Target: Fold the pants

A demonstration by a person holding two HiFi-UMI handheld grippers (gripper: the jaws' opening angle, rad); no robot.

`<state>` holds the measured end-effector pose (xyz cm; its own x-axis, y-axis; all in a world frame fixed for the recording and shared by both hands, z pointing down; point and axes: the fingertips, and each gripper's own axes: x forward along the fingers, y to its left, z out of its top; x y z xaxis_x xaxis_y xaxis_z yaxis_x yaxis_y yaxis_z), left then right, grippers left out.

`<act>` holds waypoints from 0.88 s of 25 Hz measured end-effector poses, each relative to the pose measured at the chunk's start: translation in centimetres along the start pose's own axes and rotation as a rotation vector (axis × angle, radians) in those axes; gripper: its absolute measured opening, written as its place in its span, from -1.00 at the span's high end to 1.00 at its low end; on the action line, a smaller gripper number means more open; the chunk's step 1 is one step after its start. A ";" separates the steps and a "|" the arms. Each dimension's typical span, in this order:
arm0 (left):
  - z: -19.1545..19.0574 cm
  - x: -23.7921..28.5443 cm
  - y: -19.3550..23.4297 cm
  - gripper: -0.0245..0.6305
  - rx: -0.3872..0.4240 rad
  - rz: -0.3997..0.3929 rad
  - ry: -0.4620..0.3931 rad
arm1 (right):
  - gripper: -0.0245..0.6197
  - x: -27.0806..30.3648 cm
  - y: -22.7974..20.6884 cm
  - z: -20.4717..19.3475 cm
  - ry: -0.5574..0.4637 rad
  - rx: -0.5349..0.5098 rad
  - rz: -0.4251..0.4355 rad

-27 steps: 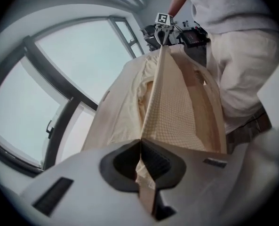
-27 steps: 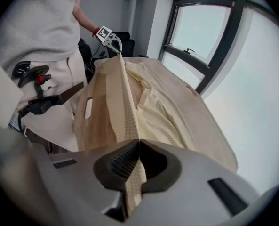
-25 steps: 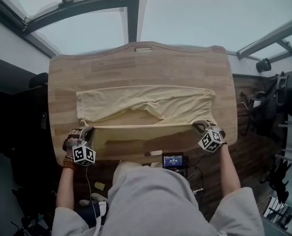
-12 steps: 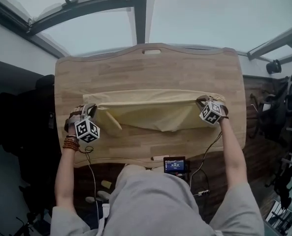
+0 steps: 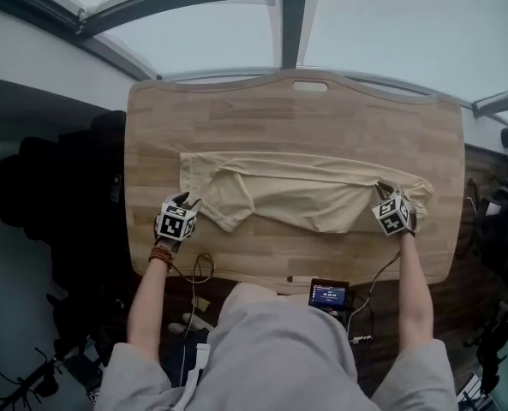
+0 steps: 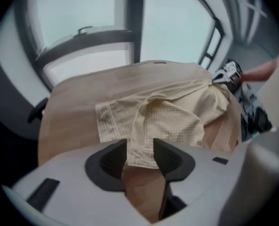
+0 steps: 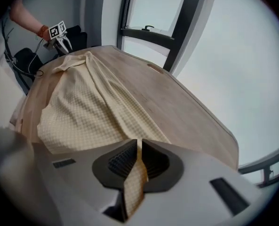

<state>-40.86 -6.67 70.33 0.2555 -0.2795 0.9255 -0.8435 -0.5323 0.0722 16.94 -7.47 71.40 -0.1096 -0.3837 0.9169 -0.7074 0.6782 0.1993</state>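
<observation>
Pants (image 5: 305, 197): soft pale-yellow cloth, matt, in a fine waffle-like weave, with a stitched hem at the left end; creased and rumpled rather than smooth. Table (image 5: 296, 118): light wood in joined strips, with visible grain, smooth, dull satin finish, rounded edges. Past the far edge, window frame (image 5: 292, 15) of dark, matt, metal-looking bars round pale, cloudy glass (image 5: 391, 24). At the near edge, small device (image 5: 329, 294) with a glossy lit screen. Matt grey cloth on the person's top (image 5: 275, 349). Beads (image 5: 160, 255) at the left wrist, reddish brown, faintly shiny. Thin black cable (image 5: 194, 272), smooth.
</observation>
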 end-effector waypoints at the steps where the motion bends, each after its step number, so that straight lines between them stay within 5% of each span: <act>1: -1.1 0.9 -0.1 0.36 -0.083 0.003 -0.001 | 0.82 -0.1 0.8 -0.3 0.004 0.007 0.002; 5: -1.9 3.0 1.3 0.36 -0.159 0.125 -0.049 | 0.82 0.3 3.3 -1.4 0.040 0.034 0.020; 8: -2.0 3.3 1.8 0.75 -0.099 0.171 -0.045 | 0.83 0.6 4.2 -1.9 0.063 0.056 0.027; 16: 2.2 -3.2 2.6 0.86 0.256 0.019 -0.012 | 0.83 0.6 5.1 -2.5 0.093 0.074 0.028; 22: 8.3 -3.7 9.0 0.86 0.573 0.064 0.029 | 0.83 -0.8 6.3 -2.8 0.105 0.076 0.014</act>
<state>-45.48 -17.13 64.49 0.1929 -0.3074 0.9318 -0.4642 -0.8653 -0.1893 14.53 -1.17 72.86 -0.0487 -0.3042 0.9514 -0.7573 0.6323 0.1634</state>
